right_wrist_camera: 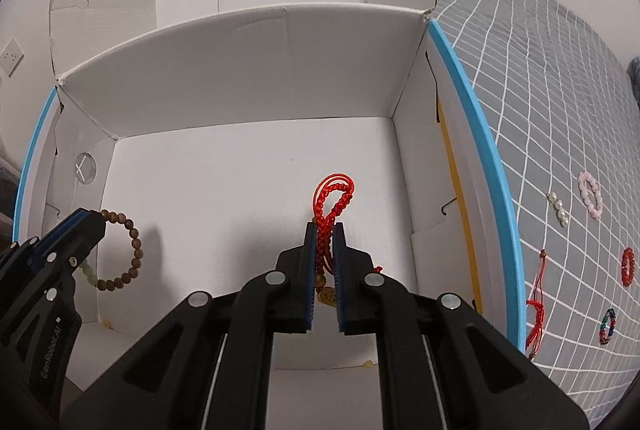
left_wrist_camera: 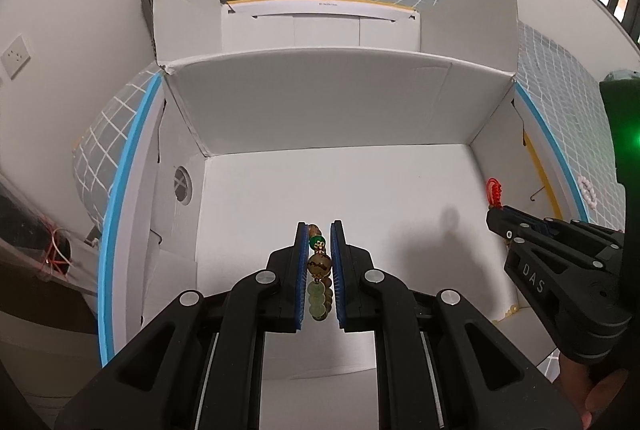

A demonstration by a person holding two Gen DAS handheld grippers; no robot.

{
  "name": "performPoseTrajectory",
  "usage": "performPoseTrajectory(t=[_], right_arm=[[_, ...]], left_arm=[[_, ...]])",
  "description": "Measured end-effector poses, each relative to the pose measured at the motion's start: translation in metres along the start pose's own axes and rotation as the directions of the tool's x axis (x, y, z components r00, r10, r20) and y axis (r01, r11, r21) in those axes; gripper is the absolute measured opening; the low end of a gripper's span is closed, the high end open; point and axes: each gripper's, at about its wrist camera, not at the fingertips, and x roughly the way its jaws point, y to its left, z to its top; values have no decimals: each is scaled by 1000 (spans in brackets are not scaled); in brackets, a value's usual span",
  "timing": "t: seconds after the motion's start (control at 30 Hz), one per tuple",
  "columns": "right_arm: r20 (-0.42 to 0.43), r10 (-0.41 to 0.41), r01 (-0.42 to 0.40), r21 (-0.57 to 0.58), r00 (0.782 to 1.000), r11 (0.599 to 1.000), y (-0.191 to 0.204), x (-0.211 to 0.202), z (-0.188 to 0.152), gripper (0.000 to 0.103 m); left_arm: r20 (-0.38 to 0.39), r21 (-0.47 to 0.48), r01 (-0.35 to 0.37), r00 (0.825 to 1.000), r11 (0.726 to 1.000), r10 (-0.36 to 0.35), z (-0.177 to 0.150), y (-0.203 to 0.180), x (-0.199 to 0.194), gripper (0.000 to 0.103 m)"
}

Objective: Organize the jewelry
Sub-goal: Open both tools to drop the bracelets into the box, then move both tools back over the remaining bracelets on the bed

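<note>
Both claws are over the white box (right_wrist_camera: 248, 165), left claw (left_wrist_camera: 320, 266) clenched on a bead bracelet (left_wrist_camera: 319, 264) at bottom centre, right claw (right_wrist_camera: 324, 262) gripping a red cord (right_wrist_camera: 332, 213); I'd lower each near the floor, well apart, before letting go.

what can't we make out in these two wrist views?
- Brown bead bracelet, left wrist view: mostly hidden between the left tongs.
- Gold tag on the red cord bracelet, right wrist view: marking too small.
- Left wrist view: right tongs hide the red cord grip.
</note>
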Motion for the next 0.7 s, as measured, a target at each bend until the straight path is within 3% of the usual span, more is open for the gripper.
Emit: performPoseTrajectory(t=[0.1,0.17,0.2,0.27,0.33,0.43,0.7], right_arm=[[4,15,-15,10,1000,1000,-3,-2,-1,13],[8,20,-20,10,1000,1000,-3,-3,-1,22],[14,23,-23,8,1000,1000,-3,-4,-1,31],[33,27,-27,6,999,1000,-3,-9,-2,44],[49,33,-34,8,998,999,-4,-14,-2,54],[75,51,-52,9,996,999,-5,-24,-3,68],[161,47,-51,19,986,999,-14,-57,-8,85]], left_arm=[[-7,-1,2,1000,1000,-2,1,-1,1,12],[-3,-7,4,1000,1000,-4,1,0,-1,14],[0,-11,-2,1000,1000,2,2,1,-2,14],[1,-16,-7,1000,1000,7,2,2,-3,23],[14,-25,-11,1000,1000,11,2,3,-8,49],[41,-26,-34,999,999,35,1,5,-15,61],[115,-31,-47,992,998,50,-3,3,-39,89]])
